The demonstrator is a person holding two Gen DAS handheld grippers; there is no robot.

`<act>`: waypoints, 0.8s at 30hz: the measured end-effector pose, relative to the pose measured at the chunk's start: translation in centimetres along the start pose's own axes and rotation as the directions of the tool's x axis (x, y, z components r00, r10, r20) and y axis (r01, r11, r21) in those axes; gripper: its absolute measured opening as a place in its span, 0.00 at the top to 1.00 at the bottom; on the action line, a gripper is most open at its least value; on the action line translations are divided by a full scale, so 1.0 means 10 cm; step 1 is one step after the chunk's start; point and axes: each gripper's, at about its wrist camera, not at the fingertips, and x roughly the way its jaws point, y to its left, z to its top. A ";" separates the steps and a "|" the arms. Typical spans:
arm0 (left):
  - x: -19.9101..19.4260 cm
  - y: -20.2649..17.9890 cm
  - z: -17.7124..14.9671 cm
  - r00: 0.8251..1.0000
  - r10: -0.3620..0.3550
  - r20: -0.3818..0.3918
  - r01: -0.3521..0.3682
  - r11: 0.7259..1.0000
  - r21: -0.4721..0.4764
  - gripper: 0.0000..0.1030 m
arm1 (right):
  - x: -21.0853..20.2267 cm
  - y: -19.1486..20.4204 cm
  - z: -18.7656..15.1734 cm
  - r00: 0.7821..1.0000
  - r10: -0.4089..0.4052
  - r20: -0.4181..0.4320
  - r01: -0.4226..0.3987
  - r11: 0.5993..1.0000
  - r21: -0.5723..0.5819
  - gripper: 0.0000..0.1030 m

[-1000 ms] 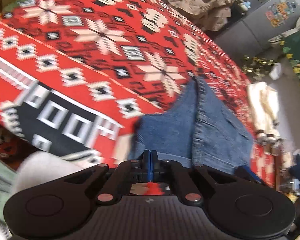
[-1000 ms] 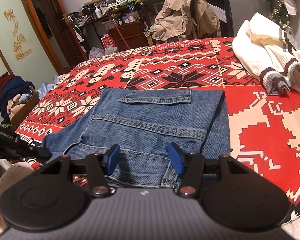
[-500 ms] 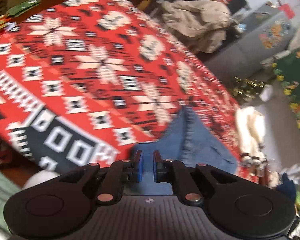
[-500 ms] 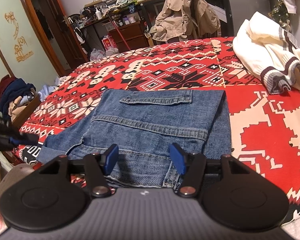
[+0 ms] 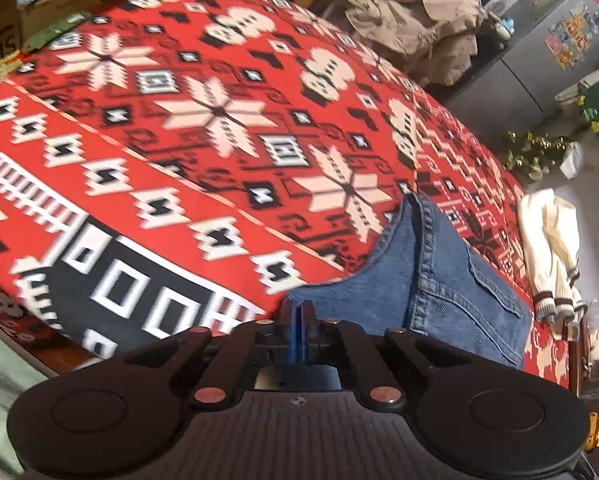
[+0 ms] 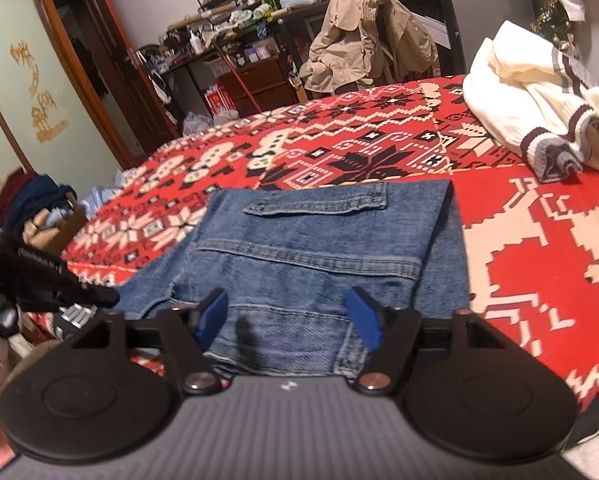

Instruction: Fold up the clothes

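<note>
Folded blue jeans (image 6: 319, 240) lie on the red patterned bedspread (image 6: 539, 260), pocket flap up. My right gripper (image 6: 289, 312) hovers over their near hem; its jaws are opening, wide apart, with denim below them but nothing pressed. My left gripper (image 5: 297, 306) is shut, its blue pads pinching the near corner of the jeans (image 5: 439, 280). From the right wrist view the left gripper (image 6: 109, 298) comes in at the jeans' left corner.
A crumpled white sweater (image 6: 531, 92) lies at the bed's far right. A tan jacket (image 6: 363, 28) hangs on a chair beyond the bed. A box of clothes (image 6: 39, 208) stands left of the bed, and shelves and a grey fridge (image 5: 547, 52) are behind.
The left gripper's pads parted briefly, then came together again at the jeans' corner. The right gripper's jaws have spread wider over the near hem. The jeans have not moved.
</note>
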 end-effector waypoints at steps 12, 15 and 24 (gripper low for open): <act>-0.13 -0.02 -0.14 0.986 -0.133 0.104 0.128 0.990 0.054 0.73 | -0.56 0.10 0.12 0.974 -0.222 0.046 0.225 0.969 -0.105 0.37; -0.10 -0.04 -0.18 0.986 -0.136 0.101 0.128 0.989 0.077 0.72 | -0.66 0.00 0.13 0.954 -0.297 0.050 0.301 0.944 -0.133 0.65; -0.08 -0.11 -0.24 0.988 -0.108 0.109 0.093 0.986 0.136 0.68 | -0.24 -0.33 0.37 0.949 -0.314 -0.035 0.311 0.948 -0.068 0.96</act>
